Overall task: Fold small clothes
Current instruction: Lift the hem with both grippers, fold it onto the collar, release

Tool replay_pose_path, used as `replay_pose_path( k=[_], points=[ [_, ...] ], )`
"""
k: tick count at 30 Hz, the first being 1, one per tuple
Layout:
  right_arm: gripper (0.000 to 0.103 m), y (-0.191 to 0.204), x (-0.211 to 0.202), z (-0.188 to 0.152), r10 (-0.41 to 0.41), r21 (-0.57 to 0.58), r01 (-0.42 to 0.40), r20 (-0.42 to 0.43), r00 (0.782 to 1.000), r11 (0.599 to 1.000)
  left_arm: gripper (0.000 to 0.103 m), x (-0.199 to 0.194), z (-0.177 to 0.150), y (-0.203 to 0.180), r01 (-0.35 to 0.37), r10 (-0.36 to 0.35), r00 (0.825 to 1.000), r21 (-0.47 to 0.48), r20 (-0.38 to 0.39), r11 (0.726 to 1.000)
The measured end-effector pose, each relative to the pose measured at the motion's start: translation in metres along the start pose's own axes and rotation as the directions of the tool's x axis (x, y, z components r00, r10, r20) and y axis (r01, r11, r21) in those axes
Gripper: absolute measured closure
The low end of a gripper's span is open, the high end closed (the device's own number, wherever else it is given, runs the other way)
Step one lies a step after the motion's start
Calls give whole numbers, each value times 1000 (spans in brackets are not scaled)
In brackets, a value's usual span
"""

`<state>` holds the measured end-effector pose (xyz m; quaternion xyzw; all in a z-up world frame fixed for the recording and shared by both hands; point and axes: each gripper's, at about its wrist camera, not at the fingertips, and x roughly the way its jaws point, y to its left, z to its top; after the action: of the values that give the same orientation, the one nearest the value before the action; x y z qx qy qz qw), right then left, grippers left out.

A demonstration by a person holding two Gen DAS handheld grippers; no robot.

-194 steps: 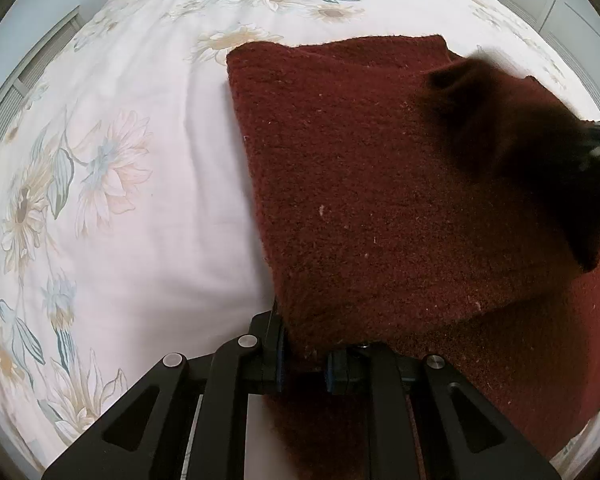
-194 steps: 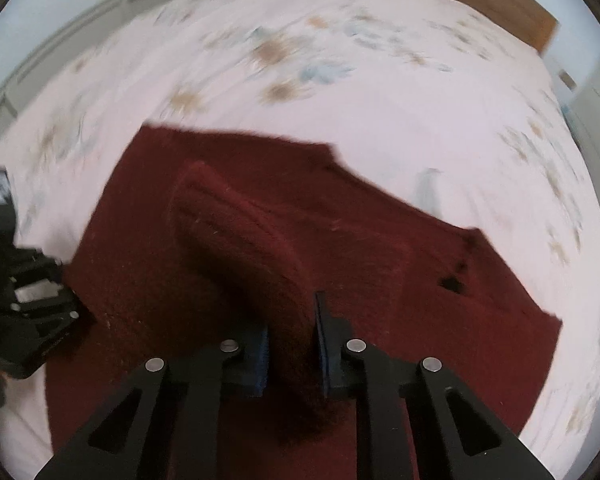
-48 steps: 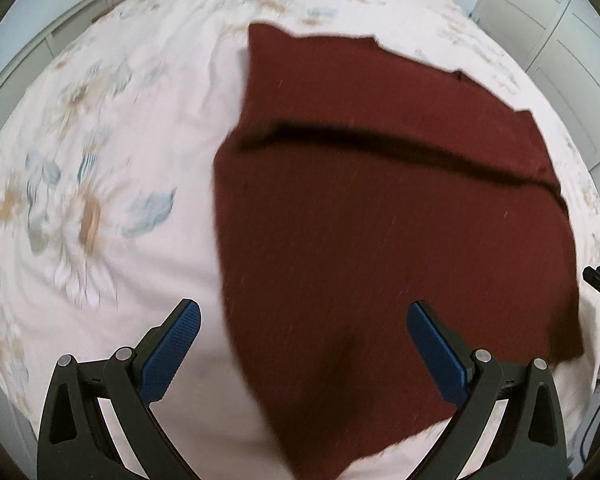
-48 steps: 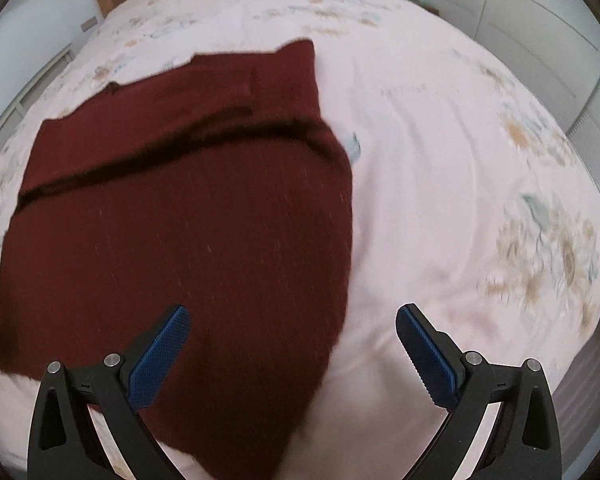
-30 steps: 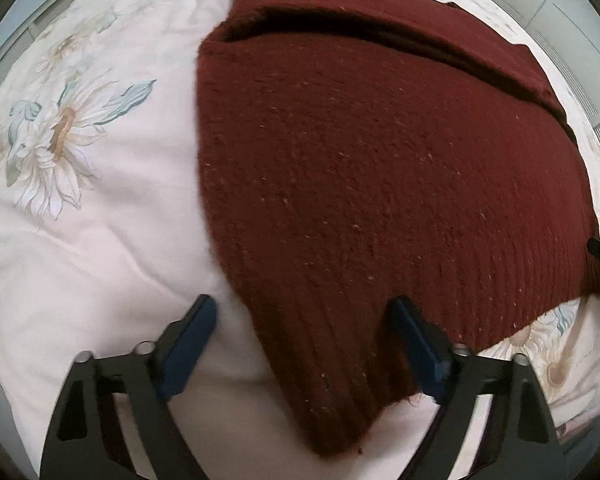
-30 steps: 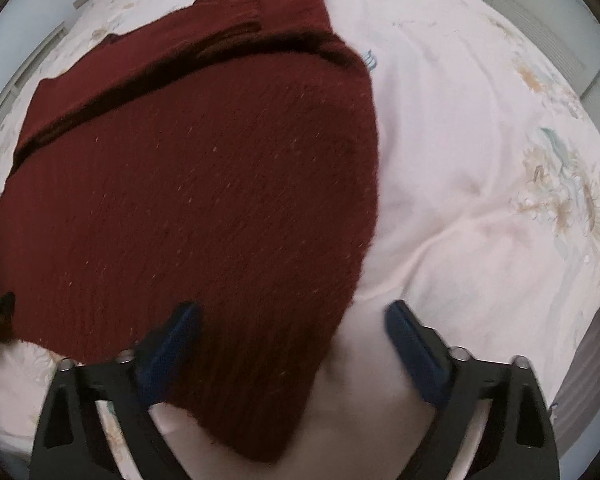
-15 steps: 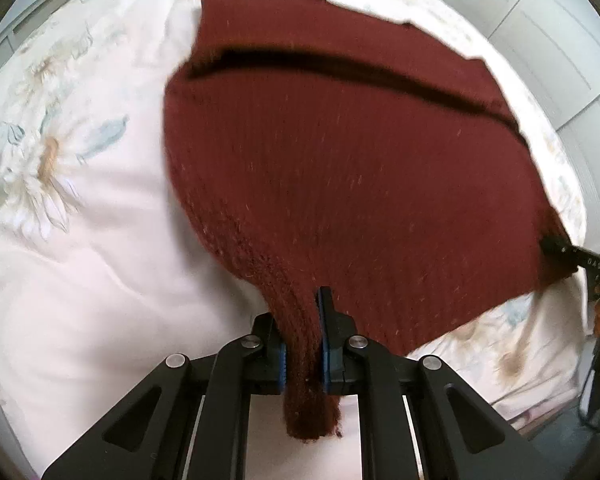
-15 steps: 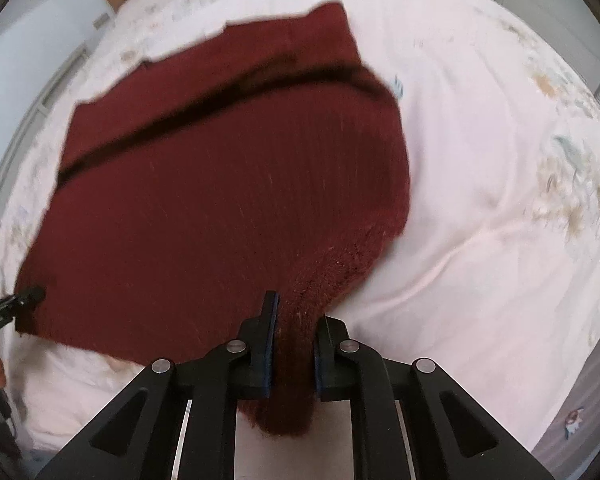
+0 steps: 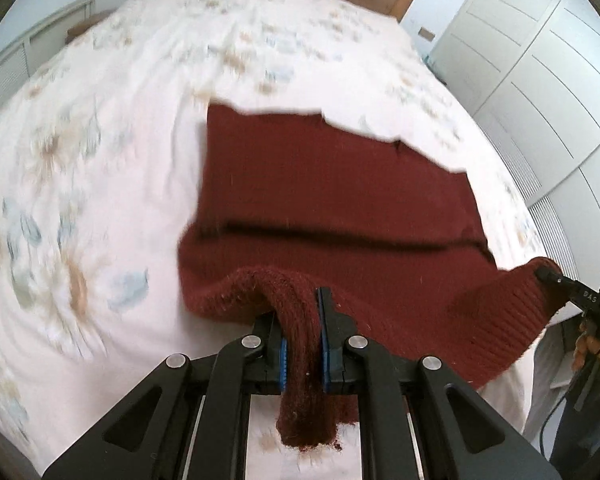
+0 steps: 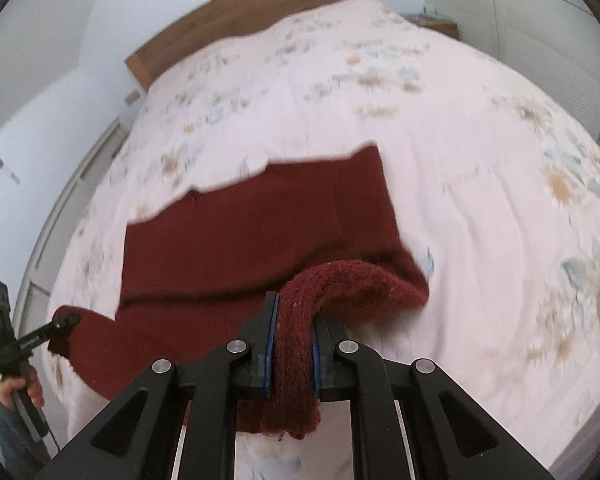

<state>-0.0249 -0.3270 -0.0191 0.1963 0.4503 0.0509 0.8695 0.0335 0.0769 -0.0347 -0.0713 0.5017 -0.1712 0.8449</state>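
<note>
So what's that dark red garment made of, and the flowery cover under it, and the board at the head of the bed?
The dark red garment looks like a thick, fuzzy knit, probably wool or acrylic: ribbed stitches show at its pinched hem. The flowery cover seems a smooth, matte woven cloth, likely cotton, with soft creases and printed flowers. The headboard looks like light brown wood or wood veneer, with a plain, smooth face.

A coarse, fuzzy knitted wool sweater (image 9: 332, 200) lies on a smooth matt cotton bedspread (image 9: 100, 140) below a wooden headboard (image 10: 240, 12).

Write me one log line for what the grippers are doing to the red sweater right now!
left gripper: shut on red sweater near corner | right gripper: shut on other near corner | hem lifted | far part on bed
</note>
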Motion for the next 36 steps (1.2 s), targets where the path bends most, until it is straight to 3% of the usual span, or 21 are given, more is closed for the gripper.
replay_pose_path(
  k=[5, 9, 15, 18, 21, 27, 31, 33, 34, 35, 36],
  points=[
    [90, 1, 18, 49, -20, 24, 18, 58, 998, 1000, 94, -2, 43, 8, -16, 16, 998, -6, 61, 1000],
    [90, 3, 37, 88, -50, 30, 48, 77, 996, 998, 94, 14, 89, 8, -71, 71, 994, -5, 87, 997],
    [90, -4, 91, 129, -98, 34, 98, 14, 995, 995, 94, 65, 135, 14, -164, 163, 986, -1, 37, 987],
    [90, -5, 128, 135, -136, 12, 137, -58, 989, 991, 93, 104, 139, 15, -258, 259, 965, 45, -35, 965],
    [89, -10, 153, 133, -158, 7, 159, -110, 981, 987, 91, 137, 139, 19, -307, 312, 948, 72, -71, 949],
    [87, -19, 178, 135, -171, 17, 176, -142, 975, 984, 91, 166, 133, 27, -348, 355, 929, 81, -103, 934],
    [73, -17, 176, 139, -174, 22, 179, -136, 975, 984, 89, 166, 141, 30, -345, 349, 927, 52, -137, 937],
    [57, -14, 169, 141, -166, 21, 170, -113, 980, 985, 85, 163, 145, 30, -331, 332, 932, 32, -148, 943],
    [42, -10, 163, 142, -178, 8, 179, -90, 980, 984, 77, 159, 146, 29, -320, 320, 936, 22, -150, 947],
    [34, -8, 158, 144, -186, -3, 187, -76, 980, 982, 60, 155, 147, 26, -304, 302, 941, 13, -151, 953],
    [26, -3, 152, 145, -197, -23, 196, -57, 979, 980, 50, 151, 148, 23, -287, 286, 947, 12, -146, 958]
  ],
)
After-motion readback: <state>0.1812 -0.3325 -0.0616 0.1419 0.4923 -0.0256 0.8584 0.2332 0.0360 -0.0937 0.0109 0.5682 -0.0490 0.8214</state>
